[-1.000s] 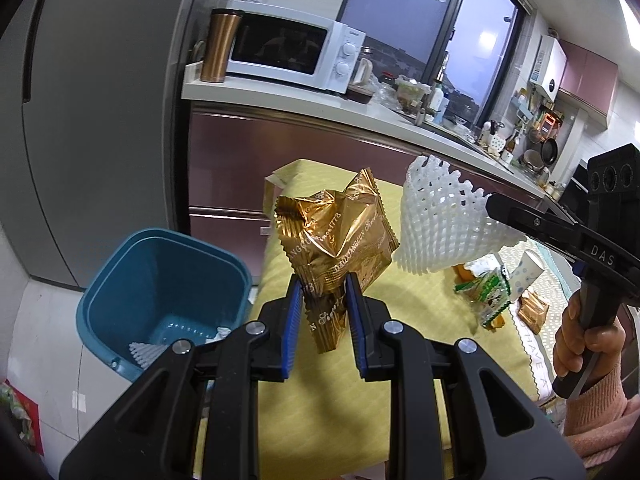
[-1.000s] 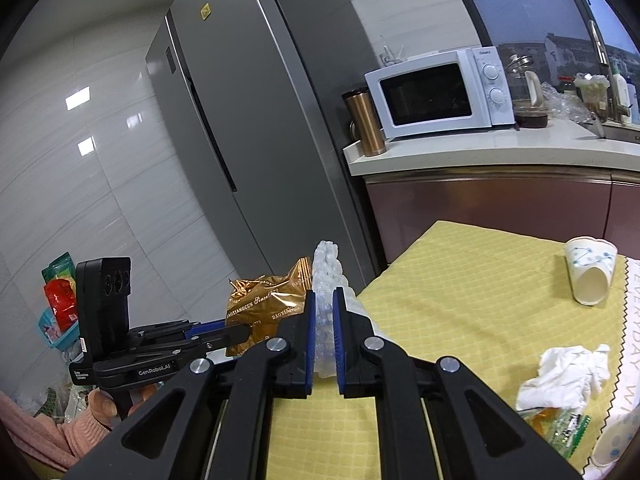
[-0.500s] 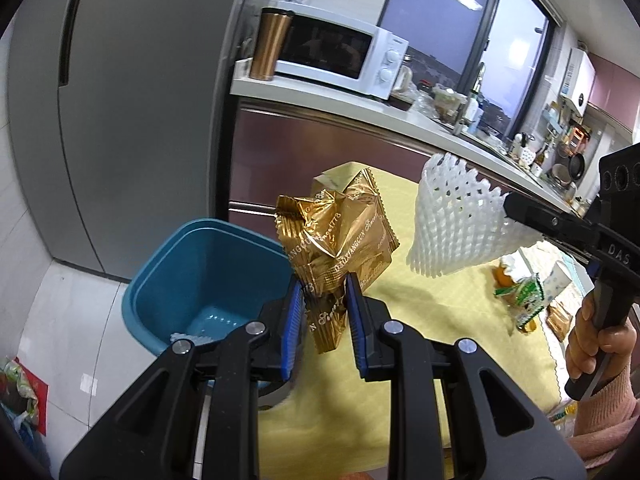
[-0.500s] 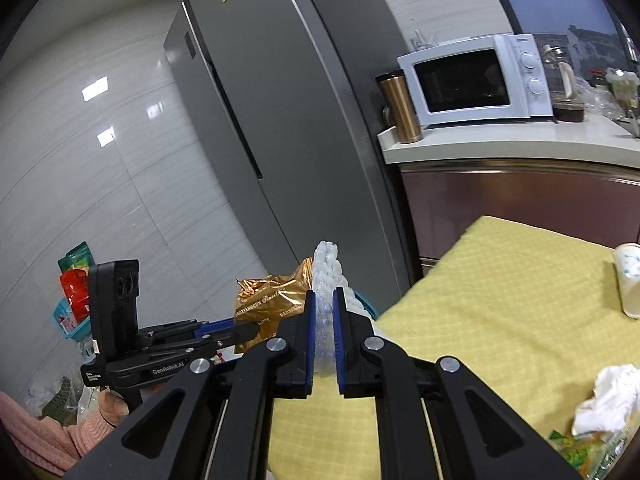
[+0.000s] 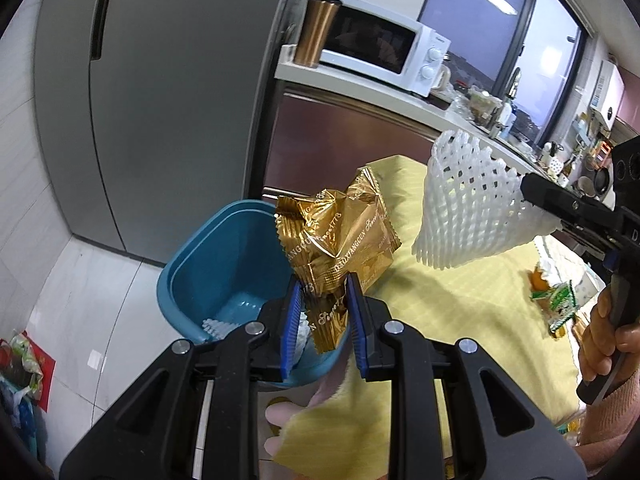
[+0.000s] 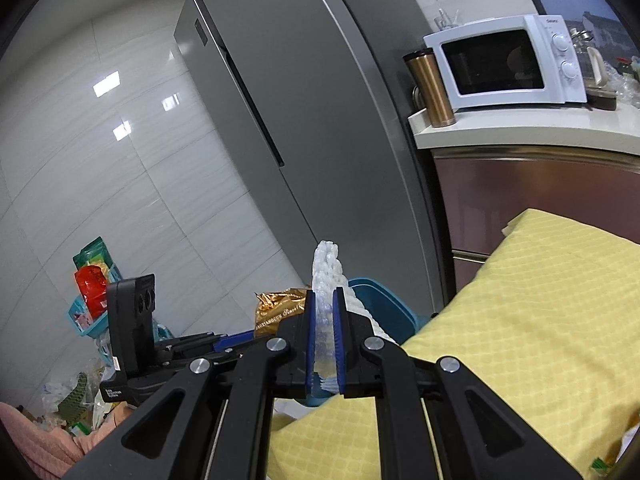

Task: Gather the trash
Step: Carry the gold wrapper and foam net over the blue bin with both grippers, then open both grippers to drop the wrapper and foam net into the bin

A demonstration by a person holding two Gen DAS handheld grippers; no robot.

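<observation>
My left gripper [image 5: 322,300] is shut on a crumpled gold snack wrapper [image 5: 340,240], which hangs over the near rim of a blue trash bin [image 5: 224,264] on the floor. In the right wrist view the same wrapper [image 6: 280,308] shows to the left. My right gripper [image 6: 324,312] is shut on a white foam fruit net [image 6: 328,264]; from the left wrist view that net [image 5: 468,208] hangs above the yellow tablecloth [image 5: 460,300], right of the bin. Some white trash lies on the bin's floor.
A grey fridge [image 5: 172,100] stands behind the bin [image 6: 380,304]. A counter carries a white microwave [image 5: 380,48] and a copper tumbler [image 5: 316,32]. More wrappers [image 5: 560,300] lie at the table's right. Bags and a teal basket [image 6: 92,312] sit on the floor at left.
Both grippers have moved left toward the bin with their trash still held. The gold wrapper now hangs over the bin's edge instead of over the table.
</observation>
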